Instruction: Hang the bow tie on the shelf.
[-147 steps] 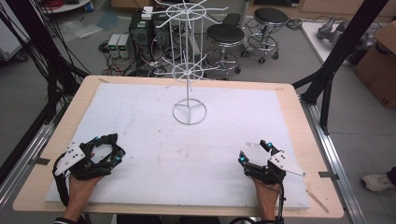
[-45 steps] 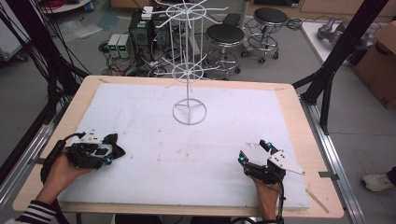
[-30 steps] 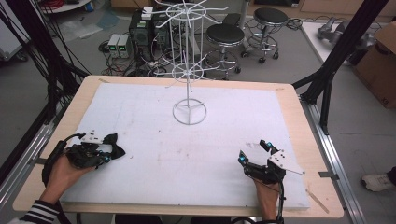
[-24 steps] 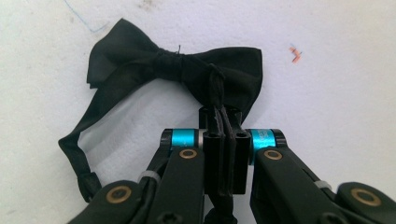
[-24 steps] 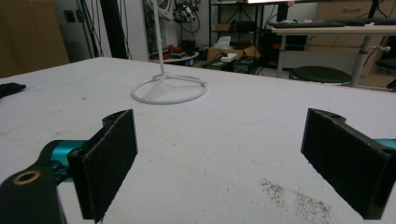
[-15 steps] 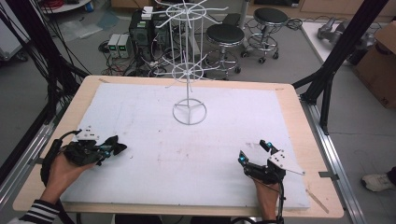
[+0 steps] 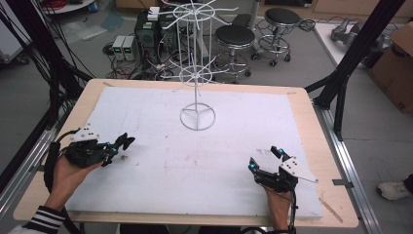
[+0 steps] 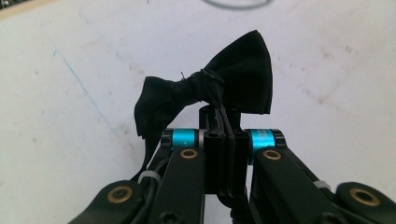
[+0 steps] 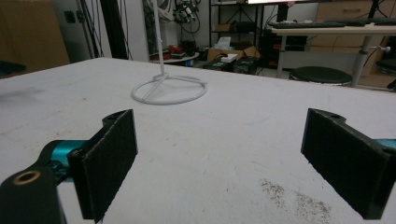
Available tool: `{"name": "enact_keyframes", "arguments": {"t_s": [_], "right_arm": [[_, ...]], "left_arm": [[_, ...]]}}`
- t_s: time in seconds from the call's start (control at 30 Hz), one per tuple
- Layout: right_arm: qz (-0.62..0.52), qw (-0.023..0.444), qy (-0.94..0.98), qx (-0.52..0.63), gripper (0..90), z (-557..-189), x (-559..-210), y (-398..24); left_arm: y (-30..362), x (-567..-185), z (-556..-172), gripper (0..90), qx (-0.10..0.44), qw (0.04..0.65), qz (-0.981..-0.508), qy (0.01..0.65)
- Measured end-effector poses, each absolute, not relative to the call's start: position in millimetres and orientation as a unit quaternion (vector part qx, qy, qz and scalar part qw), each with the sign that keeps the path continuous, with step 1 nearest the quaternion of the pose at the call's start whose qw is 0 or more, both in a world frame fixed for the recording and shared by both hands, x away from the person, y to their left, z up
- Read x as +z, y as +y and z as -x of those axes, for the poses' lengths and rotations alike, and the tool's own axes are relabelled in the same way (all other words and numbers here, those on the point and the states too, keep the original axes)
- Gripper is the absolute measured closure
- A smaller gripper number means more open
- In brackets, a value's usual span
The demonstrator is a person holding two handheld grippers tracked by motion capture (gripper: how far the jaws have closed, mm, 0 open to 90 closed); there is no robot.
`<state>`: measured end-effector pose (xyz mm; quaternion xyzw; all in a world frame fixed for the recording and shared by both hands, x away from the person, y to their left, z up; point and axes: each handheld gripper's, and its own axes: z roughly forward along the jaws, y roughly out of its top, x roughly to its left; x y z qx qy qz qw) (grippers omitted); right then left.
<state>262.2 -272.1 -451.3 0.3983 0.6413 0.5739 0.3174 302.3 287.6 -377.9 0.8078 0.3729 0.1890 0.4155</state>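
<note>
My left gripper (image 8: 223, 140) is pinched tight on the knot of the black bow tie (image 8: 210, 95), at the left of the white mat (image 7: 243, 161). To carry it well I judge the clamp must stay firm and the lift level, the wings clear of the mat. The knot sits between my fingertips; both wings fan beyond them, one to each side. Mid-table stands the wire rack (image 7: 197, 87). My right gripper (image 7: 265, 158) rests spread wide, empty, well apart from the tie.

Grey floor (image 7: 117, 29); black stools (image 7: 235, 36); cardboard box (image 7: 397, 63).
</note>
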Motion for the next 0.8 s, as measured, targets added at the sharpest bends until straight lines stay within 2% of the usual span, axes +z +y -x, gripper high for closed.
{"name": "enact_keyframes", "arguments": {"t_s": [0.33,0.8], "right_arm": [[-0.398,0.318,0.640,0.575,9.7,-261.8,-451.3,-272.0],[-0.397,0.320,0.640,0.575,9.7,-261.9,-451.4,-272.2]], "left_arm": [[281.5,-362.4,-306.1,88.0,0.203,0.498,-0.757,0.372],[265.2,-334.4,-315.1,88.1,0.224,0.553,-0.717,0.360]]}}
